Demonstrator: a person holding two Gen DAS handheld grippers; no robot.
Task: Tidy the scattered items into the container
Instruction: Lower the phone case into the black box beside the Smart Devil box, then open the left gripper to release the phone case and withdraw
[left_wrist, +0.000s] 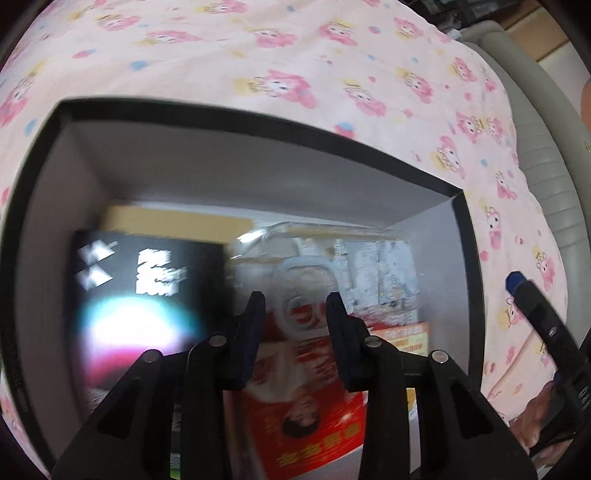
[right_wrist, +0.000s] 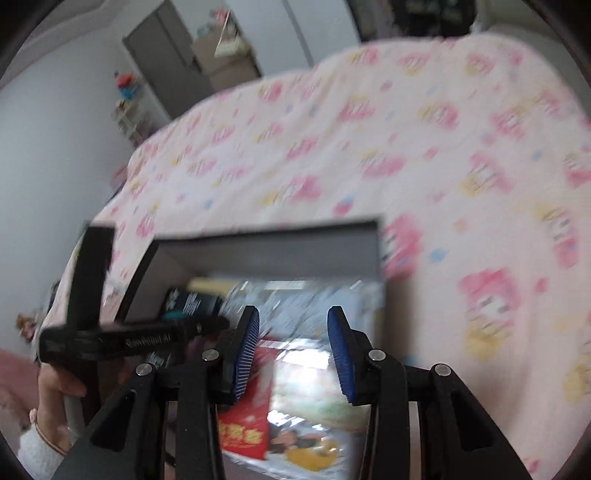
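The container (left_wrist: 258, 155), a grey box with a black rim, sits on the bed's pink cartoon-print sheet (left_wrist: 295, 55), and everything named here lies inside it: a black box (left_wrist: 147, 288) against its left wall, a clear plastic packet (left_wrist: 332, 266) toward its right wall, and a red printed packet (left_wrist: 306, 398) at its near side. The left hand-held gripper (left_wrist: 295, 314) hangs over the container with its fingers apart and holding nothing. The right hand-held gripper (right_wrist: 293, 347) is at the container's near right edge, fingers likewise apart and empty.
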